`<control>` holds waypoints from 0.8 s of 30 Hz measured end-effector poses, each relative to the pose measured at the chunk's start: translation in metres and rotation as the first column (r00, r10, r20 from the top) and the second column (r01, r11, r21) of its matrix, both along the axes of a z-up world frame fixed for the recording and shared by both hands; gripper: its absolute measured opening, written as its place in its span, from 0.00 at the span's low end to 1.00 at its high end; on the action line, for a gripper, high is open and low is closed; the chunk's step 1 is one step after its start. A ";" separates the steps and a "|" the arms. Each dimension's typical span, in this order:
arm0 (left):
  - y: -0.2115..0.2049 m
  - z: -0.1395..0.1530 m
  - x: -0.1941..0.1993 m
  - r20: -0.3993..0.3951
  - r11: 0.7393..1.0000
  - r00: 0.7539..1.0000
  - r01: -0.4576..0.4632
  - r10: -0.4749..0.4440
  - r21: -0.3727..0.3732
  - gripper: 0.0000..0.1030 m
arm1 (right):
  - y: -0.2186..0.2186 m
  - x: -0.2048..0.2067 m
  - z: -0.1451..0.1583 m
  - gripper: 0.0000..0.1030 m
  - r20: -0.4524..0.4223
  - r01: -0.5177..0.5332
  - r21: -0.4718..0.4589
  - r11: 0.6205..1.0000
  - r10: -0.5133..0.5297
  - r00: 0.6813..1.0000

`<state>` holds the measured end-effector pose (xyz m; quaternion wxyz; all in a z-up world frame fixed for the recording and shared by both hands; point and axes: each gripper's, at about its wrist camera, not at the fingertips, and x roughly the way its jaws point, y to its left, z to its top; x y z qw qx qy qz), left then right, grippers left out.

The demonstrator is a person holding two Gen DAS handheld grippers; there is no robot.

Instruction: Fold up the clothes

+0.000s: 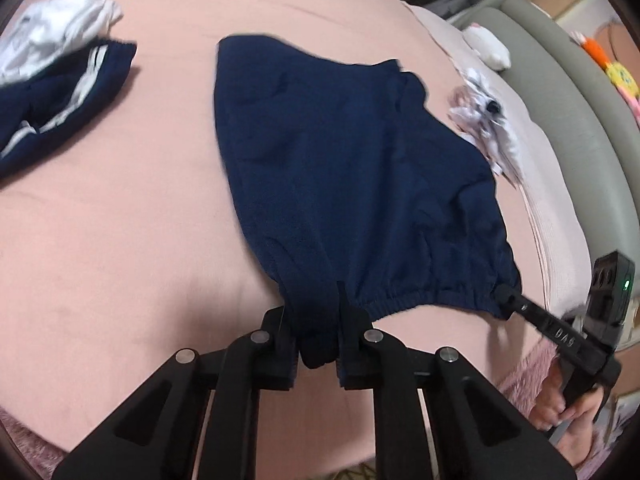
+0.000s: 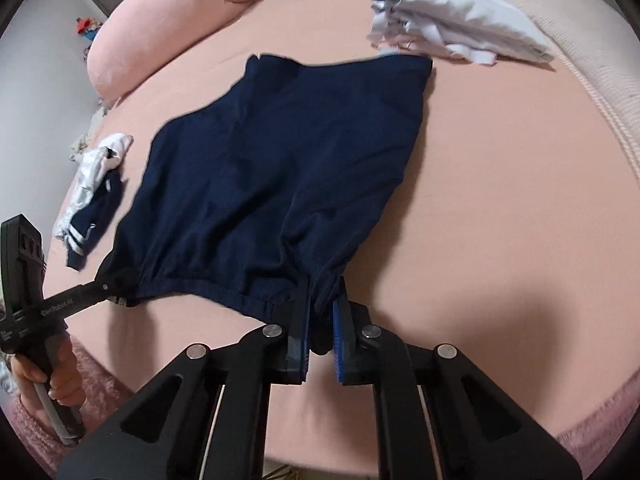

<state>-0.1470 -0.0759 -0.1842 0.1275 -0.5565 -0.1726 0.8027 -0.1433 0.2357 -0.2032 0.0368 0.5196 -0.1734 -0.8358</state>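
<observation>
Navy blue shorts (image 1: 340, 168) with an elastic waistband lie stretched over a pink bed sheet (image 1: 120, 220). My left gripper (image 1: 318, 316) is shut on the left end of the waistband. My right gripper (image 2: 322, 312) is shut on the right end of the waistband of the same shorts (image 2: 280, 152). The waistband hangs taut between the two grippers, near the bed's front edge. The right gripper shows in the left wrist view (image 1: 506, 294), and the left gripper shows in the right wrist view (image 2: 116, 284), both clamped on the fabric.
A navy garment with white stripes (image 1: 60, 108) and a white garment (image 1: 56, 36) lie at the left. A crumpled white garment (image 2: 452, 28) lies behind the shorts at the right. A pink pillow (image 2: 160, 36) sits at the back left. A grey bed frame (image 1: 568, 92) borders the right.
</observation>
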 end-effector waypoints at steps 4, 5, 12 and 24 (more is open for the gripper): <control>0.007 0.009 0.010 0.006 0.999 0.999 0.037 -0.037 -0.014 0.14 | 0.007 0.036 0.024 0.07 -0.015 0.006 -0.044 0.999 -0.007 1.000; 0.006 0.010 0.018 0.015 0.999 0.999 0.039 -0.040 0.003 0.14 | 0.008 0.047 0.029 0.07 -0.015 0.007 -0.052 0.999 -0.007 1.000; 0.007 -0.021 0.053 0.163 0.995 0.983 0.088 -0.081 -0.037 0.25 | -0.018 0.101 0.015 0.18 0.090 -0.039 0.054 0.998 0.034 0.995; -0.071 0.006 -0.067 -0.041 0.991 0.998 -0.057 0.053 -0.120 0.45 | -0.006 0.040 0.070 0.35 -0.078 -0.074 0.192 0.979 0.091 0.993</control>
